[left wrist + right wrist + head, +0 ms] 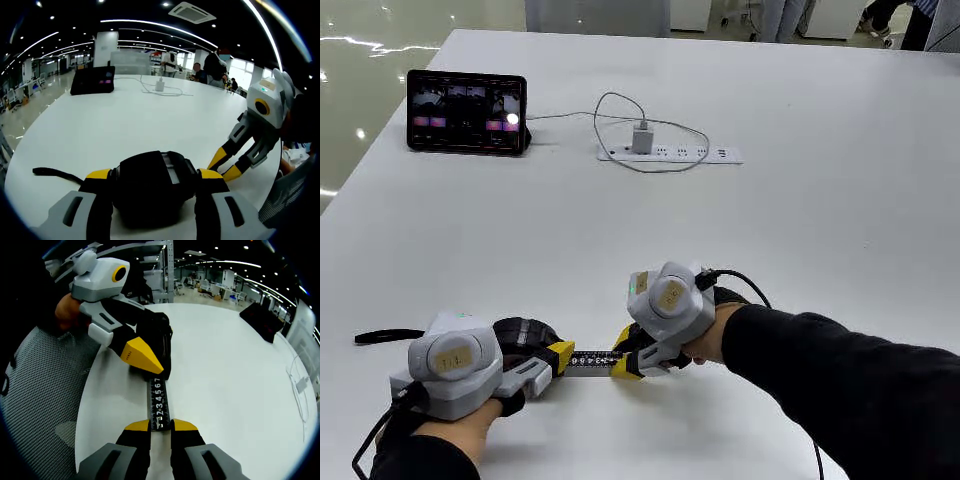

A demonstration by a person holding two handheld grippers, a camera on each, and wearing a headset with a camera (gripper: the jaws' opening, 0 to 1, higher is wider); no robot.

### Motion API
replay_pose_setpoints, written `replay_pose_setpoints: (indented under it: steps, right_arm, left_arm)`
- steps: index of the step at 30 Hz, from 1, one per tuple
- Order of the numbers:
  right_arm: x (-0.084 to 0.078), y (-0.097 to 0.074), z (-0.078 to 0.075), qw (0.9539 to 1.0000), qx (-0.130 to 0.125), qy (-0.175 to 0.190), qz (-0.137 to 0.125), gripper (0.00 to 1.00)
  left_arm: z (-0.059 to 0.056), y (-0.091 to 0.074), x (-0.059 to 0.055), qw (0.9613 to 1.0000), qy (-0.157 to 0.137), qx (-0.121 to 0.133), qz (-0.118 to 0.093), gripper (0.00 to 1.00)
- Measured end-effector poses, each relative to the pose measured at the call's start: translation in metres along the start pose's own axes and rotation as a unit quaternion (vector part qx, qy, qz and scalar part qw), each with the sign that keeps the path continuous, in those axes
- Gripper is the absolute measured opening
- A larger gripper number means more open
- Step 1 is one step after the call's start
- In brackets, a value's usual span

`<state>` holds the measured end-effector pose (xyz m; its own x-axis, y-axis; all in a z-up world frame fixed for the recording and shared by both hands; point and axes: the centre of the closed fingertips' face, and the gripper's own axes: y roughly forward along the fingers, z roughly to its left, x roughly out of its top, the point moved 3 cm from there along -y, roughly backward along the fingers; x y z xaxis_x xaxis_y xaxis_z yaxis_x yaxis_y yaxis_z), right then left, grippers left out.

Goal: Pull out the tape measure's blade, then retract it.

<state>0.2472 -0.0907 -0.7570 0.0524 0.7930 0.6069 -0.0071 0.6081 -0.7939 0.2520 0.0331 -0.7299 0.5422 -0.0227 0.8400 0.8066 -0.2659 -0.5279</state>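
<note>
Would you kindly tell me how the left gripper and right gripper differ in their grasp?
The left gripper clamps the black case, fingers spread wide; the right gripper pinches the thin blade, fingers nearly together. Both are shut, with yellow fingertips.

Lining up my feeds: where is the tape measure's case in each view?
Head view: case lower left, left of the blade.
Left gripper view: case bottom centre, between the jaws.
Right gripper view: case upper centre-left, at the blade's far end.
Shared landmark: the tablet.
</note>
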Motion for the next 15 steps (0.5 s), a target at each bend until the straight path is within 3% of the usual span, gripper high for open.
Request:
replay_pose_setpoints:
  steps: [5,15]
  right_arm:
    - [0.0029,0.003,-0.0001,1.0,-0.003,0.004,-0.001,0.11]
    - [0.0102,0.0074,0.0005,0.9999,-0.004,0.005,-0.008,0.11]
  left_arm:
    - [-0.0023,0.0005,-0.0007,0.9999,0.014,0.002,0.006,0.62]
    - [0.0004,0.0006,-0.0002,1.0,0.002,0.0,0.003,0.62]
